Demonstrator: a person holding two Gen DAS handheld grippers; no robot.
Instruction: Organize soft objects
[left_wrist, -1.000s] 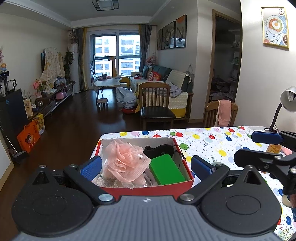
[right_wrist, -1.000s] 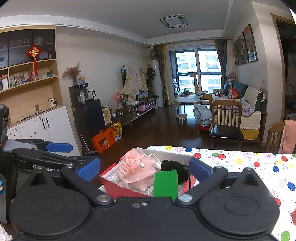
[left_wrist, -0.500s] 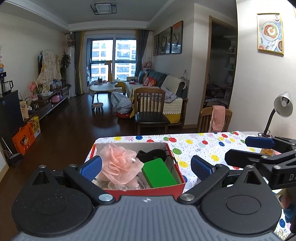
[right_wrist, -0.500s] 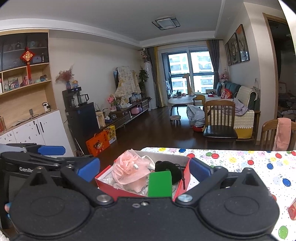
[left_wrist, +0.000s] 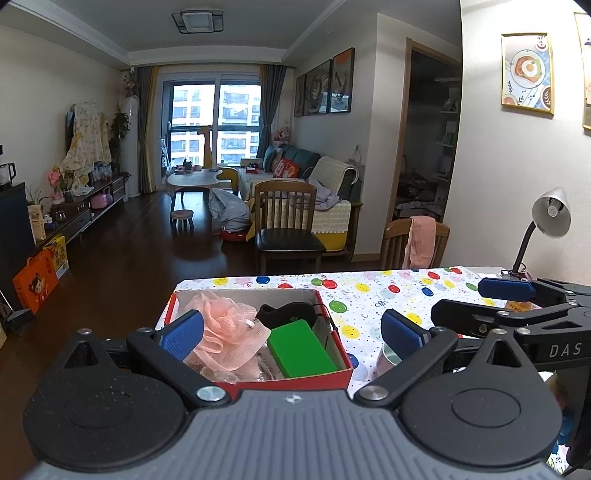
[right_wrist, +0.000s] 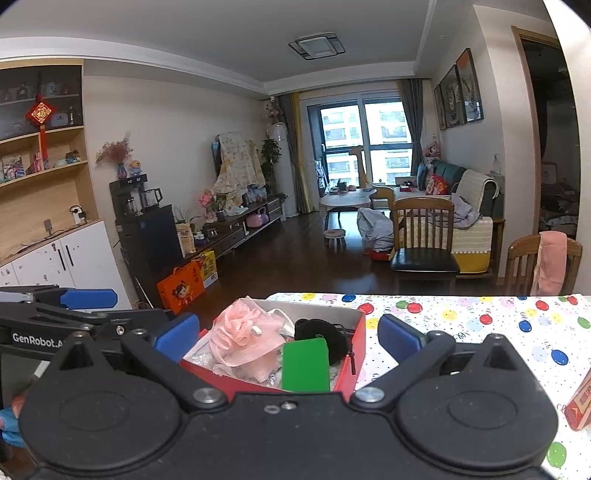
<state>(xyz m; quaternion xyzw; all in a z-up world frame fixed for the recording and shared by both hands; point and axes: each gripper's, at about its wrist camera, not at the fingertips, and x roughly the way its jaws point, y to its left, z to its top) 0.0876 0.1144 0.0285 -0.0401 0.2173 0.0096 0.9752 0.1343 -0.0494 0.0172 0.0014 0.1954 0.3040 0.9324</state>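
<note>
A red box (left_wrist: 295, 380) stands on the balloon-print tablecloth (left_wrist: 373, 299). In it lie a pink mesh bath pouf (left_wrist: 225, 332), a green sponge block (left_wrist: 299, 349) and a black soft item (left_wrist: 288, 314). The box (right_wrist: 351, 354) also shows in the right wrist view with the pouf (right_wrist: 243, 336), the green block (right_wrist: 306, 363) and the black item (right_wrist: 321, 332). My left gripper (left_wrist: 291, 332) is open and empty, held back from the box. My right gripper (right_wrist: 288, 332) is open and empty beside it.
A desk lamp (left_wrist: 546, 218) stands at the table's right back. A pale cup (left_wrist: 388, 360) sits right of the box. A red packet (right_wrist: 581, 404) lies at the right edge. Wooden chairs (left_wrist: 284, 225) stand beyond the table.
Both grippers have drawn back and tilted up a little, so the box sits lower and smaller in both views. The objects in the box have not moved.
</note>
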